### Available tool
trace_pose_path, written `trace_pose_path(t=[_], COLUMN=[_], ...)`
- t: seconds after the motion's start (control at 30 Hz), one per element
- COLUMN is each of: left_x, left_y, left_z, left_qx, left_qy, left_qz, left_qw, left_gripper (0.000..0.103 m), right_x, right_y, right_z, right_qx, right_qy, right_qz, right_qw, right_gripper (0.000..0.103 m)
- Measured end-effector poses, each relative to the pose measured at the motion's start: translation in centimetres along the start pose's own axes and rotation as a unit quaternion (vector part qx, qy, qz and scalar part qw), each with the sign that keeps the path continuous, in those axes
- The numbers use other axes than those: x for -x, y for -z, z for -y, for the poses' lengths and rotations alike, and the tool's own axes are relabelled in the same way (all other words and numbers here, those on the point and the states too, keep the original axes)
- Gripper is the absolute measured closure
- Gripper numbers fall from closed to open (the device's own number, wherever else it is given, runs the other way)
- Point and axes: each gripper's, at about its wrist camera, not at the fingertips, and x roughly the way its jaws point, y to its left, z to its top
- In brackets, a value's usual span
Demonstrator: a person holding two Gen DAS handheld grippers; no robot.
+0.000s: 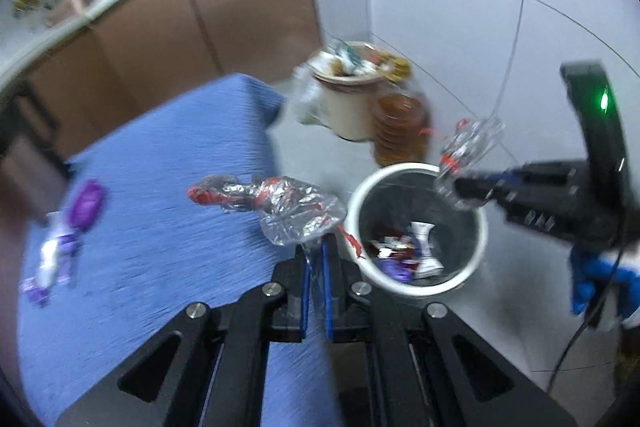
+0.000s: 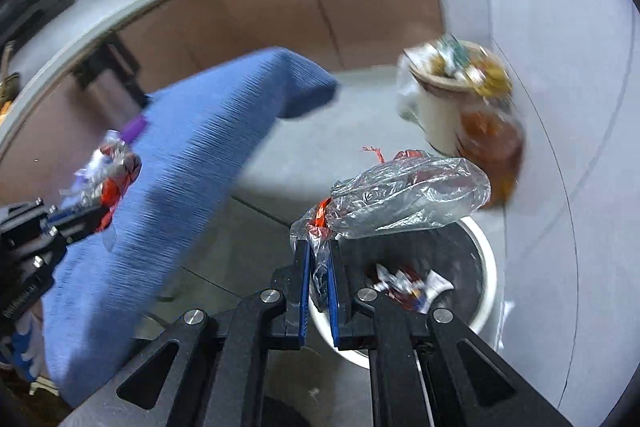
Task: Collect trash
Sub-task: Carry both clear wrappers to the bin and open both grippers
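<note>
Left wrist view, nearest first: left hand-held gripper [image 1: 316,251] pinched nearly closed on the tail of a crinkled silver-and-clear wrapper [image 1: 276,201] with red ends. Long axis of that wrapper roughly sideways, free end pointing left over the blue-covered bench [image 1: 160,187], clamped end low and right, just beside the rim of the white bin [image 1: 418,229]. Inside the bin, a small heap of mixed wrappers [image 1: 404,257], white, red and purple. Purple wrappers [image 1: 64,239] lying on the blue cloth at far left, well apart from the bin, blurred. At right, right hand-held gripper [image 1: 460,187] reaching in from the side, fingers pointing left, level with the bin's far rim; blue-gloved hand [image 1: 600,279] under its body.

Right wrist view, nearest first: right hand-held gripper [image 2: 318,267] clamped almost shut on the twisted neck of a clear plastic bag [image 2: 408,191] holding something red. Bag's long axis slanting up and right from the fingers, loose end pointing away to the right, held above the near rim of the white bin [image 2: 486,291]. Left hand-held gripper [image 2: 92,217] at far left, tips against the silver wrapper [image 2: 112,171], over the bench edge [image 2: 192,163].

Farther off on the floor, a cream-coloured pot [image 1: 348,99] overflowing with rubbish and an amber jar [image 1: 400,131] touching it. Beyond, brown cabinets [image 1: 160,39] under a cluttered counter.
</note>
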Motion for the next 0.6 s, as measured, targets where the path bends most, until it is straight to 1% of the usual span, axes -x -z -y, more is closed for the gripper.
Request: trace_pose_path(t=[0.1, 0.2, 0.33, 0.4, 0.43, 0.5, 0.6], left_x=[-3.2, -6.5, -10.2, -11.5, -12.1, -12.8, -13.1], left_y=[-1.7, -3.2, -4.5, -4.9, -5.0, -5.1, -5.3], left_z=[1.3, 2.4, 3.7, 4.0, 4.1, 4.3, 4.0], left_qx=[0.003, 0.020, 0.038, 0.052, 0.061, 0.071, 0.084], left_qy=[0.042, 0.086, 0.118, 0.139, 0.152, 0.163, 0.184], left_qz=[-0.021, -0.047, -0.072, -0.085, -0.092, -0.097, -0.098], left_qw=[0.9989, 0.9950, 0.9897, 0.9853, 0.9823, 0.9792, 0.9744], left_gripper=[0.098, 0.097, 0.096, 0.096, 0.096, 0.096, 0.093], right_x=[-2.0, -4.0, -6.4, -7.5, -7.9, -8.5, -8.6], right_y=[0.7, 1.2, 1.9, 2.4, 2.6, 3.0, 3.5], right_z=[2.4, 4.4, 6.6, 7.5, 7.8, 8.4, 9.1], right_qx=[-0.015, -0.027, -0.046, -0.051, -0.053, -0.060, -0.068], right_qy=[0.015, 0.027, 0.033, 0.039, 0.044, 0.052, 0.064], right_qz=[-0.023, -0.046, -0.071, -0.085, -0.090, -0.096, -0.098], right_qw=[1.000, 0.998, 0.996, 0.994, 0.994, 0.992, 0.991], right_gripper=[0.094, 0.092, 0.092, 0.092, 0.089, 0.071, 0.066])
